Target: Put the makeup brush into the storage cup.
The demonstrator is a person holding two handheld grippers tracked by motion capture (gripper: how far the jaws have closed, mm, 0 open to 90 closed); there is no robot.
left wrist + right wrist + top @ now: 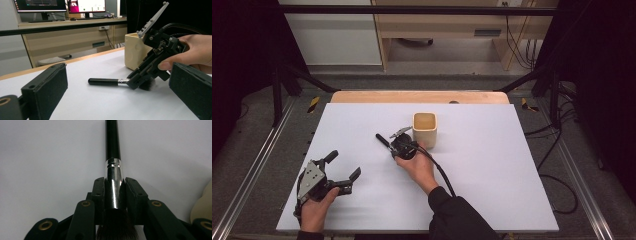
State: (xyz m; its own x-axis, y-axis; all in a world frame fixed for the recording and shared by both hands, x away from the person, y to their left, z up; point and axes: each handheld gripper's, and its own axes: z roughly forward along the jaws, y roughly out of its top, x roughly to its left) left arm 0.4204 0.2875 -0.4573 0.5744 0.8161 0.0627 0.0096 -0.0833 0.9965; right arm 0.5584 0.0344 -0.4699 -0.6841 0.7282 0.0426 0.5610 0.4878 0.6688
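Brush [113,170]: makeup brush with black handle, silver ferrule and dark bristles, lying low on the white table [492,165] just left of the cream cup [425,129].
Right gripper [398,142]: clenched on the brush at the ferrule; the right gripper view has both pads pressed against the metal (bristles bunch behind them, handle runs away ahead).
Right hand [417,165]: wrapped around the gripper body, dark sleeve behind it.
Left gripper [346,167]: released, jaws spread wide, holding nothing, resting near the table's front left in the left hand [314,210].
Left gripper view: side-on look at the right gripper [140,80] tilted down over the brush [107,81], bristles touching the table, cup [135,51] just behind.
High view: floor, cables and a wooden bench beyond the table.
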